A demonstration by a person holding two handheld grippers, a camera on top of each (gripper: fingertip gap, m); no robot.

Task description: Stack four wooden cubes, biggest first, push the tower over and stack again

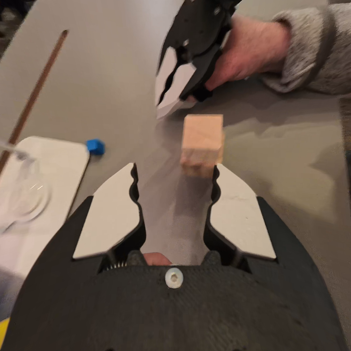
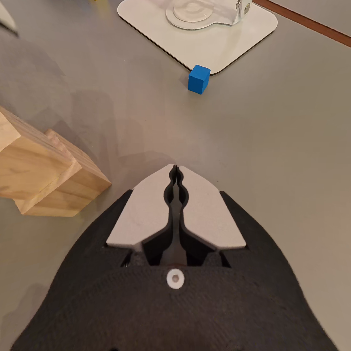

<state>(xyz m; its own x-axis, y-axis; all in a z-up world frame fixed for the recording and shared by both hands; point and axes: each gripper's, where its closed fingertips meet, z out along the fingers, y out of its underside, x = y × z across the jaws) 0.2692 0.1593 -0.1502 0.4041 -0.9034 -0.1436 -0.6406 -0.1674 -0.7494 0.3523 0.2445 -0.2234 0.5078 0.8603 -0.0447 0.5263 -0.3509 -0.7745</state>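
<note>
A tower of light wooden cubes (image 1: 202, 144) stands on the grey table (image 1: 114, 95), blurred, just ahead of my left gripper (image 1: 175, 166) and close to its right fingertip. The left gripper is open and empty. In the right wrist view the tower (image 2: 62, 191) is at the left edge, with the biggest cube at the bottom and smaller cubes (image 2: 32, 165) on it; its top is cut off. My right gripper (image 2: 175, 166) is shut and empty, to the right of the tower. It also shows in the left wrist view (image 1: 161, 98), held by a hand beyond the tower.
A small blue cube (image 2: 199, 79) sits by the corner of a white board (image 2: 252, 38) that carries a clear plastic stand (image 2: 190, 15). In the left wrist view the blue cube (image 1: 96, 146) and the board (image 1: 57, 171) are at the left. A brown strip (image 1: 38, 91) runs along the table. Spacing between my two grippers at the tips: around 15 cm.
</note>
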